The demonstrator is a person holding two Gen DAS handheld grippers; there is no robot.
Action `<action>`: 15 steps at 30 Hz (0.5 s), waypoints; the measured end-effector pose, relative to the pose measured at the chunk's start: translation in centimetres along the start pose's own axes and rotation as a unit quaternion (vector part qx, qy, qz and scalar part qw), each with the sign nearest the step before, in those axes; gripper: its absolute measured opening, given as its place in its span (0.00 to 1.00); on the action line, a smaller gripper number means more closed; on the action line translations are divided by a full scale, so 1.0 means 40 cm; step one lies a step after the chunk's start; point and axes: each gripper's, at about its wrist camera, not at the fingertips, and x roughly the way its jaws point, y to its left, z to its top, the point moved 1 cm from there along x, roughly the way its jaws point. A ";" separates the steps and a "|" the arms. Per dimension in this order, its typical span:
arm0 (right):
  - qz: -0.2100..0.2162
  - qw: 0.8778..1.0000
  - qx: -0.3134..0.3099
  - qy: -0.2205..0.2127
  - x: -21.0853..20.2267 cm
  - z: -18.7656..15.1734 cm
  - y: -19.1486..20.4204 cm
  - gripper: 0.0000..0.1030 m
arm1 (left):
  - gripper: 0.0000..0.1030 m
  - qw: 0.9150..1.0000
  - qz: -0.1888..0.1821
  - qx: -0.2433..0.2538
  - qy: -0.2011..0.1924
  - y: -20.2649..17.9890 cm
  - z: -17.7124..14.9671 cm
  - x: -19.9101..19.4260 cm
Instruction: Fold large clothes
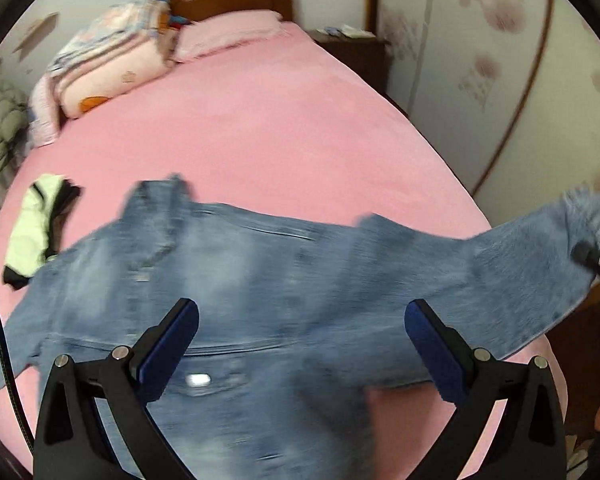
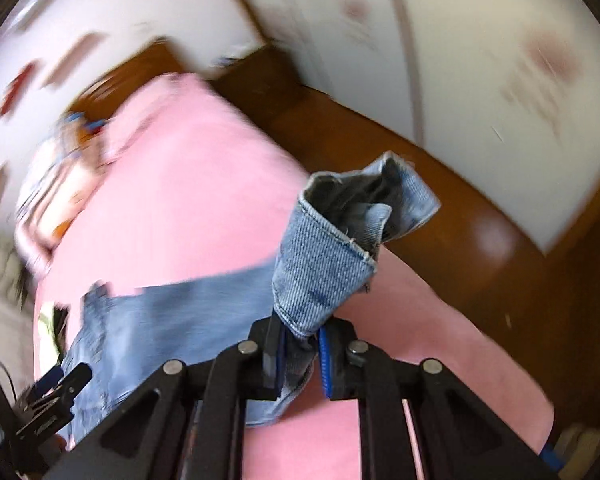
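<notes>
My right claw (image 2: 300, 356) pinches the jacket's (image 1: 260, 280) cuff (image 2: 324, 264), my left claw (image 1: 302, 336) gapes wide above it; denim feels heavy, limp, best gripped at seams.

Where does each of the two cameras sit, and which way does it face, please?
Left wrist: on the left gripper, facing up the pink bed over the denim jacket; own fingers open, right gripper at far right.
Right wrist: on the right gripper, shut on the jacket's sleeve, facing the wardrobe.
Shared: jacket, bed.
</notes>
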 end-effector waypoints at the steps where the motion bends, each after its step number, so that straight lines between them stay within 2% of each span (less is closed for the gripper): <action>1: 0.012 1.000 -0.024 -0.008 -0.018 0.006 0.063 0.12 | 0.99 1.000 0.003 -0.008 -0.004 0.040 0.000 -0.022; 3: 0.036 0.997 -0.068 -0.020 -0.038 0.012 0.189 0.12 | 0.99 0.999 0.009 -0.034 -0.015 0.151 -0.007 -0.074; 5: 0.068 0.989 -0.124 -0.030 -0.054 -0.005 0.362 0.12 | 0.99 0.998 0.012 -0.063 -0.023 0.273 -0.015 -0.112; 7: 0.093 0.979 -0.178 -0.035 -0.051 -0.050 0.532 0.12 | 0.99 0.995 0.013 -0.091 -0.027 0.402 -0.029 -0.137; 9: 0.106 0.970 -0.215 -0.027 -0.031 -0.099 0.658 0.13 | 0.99 0.994 0.016 -0.107 -0.026 0.517 -0.051 -0.139; 10: 0.110 0.965 -0.237 -0.018 -0.004 -0.150 0.741 0.14 | 0.99 0.993 0.013 -0.112 -0.022 0.584 -0.068 -0.131; 12: 0.102 0.959 -0.263 -0.006 0.049 -0.227 0.836 0.20 | 0.99 0.994 0.007 -0.112 -0.008 0.653 -0.095 -0.102; 14: 0.076 0.948 -0.308 0.029 0.151 -0.332 0.929 0.41 | 0.99 0.995 -0.007 -0.100 0.018 0.724 -0.129 -0.042; 15: 0.061 0.944 -0.322 0.046 0.192 -0.372 0.962 0.43 | 0.99 0.995 -0.011 -0.092 0.030 0.748 -0.147 -0.013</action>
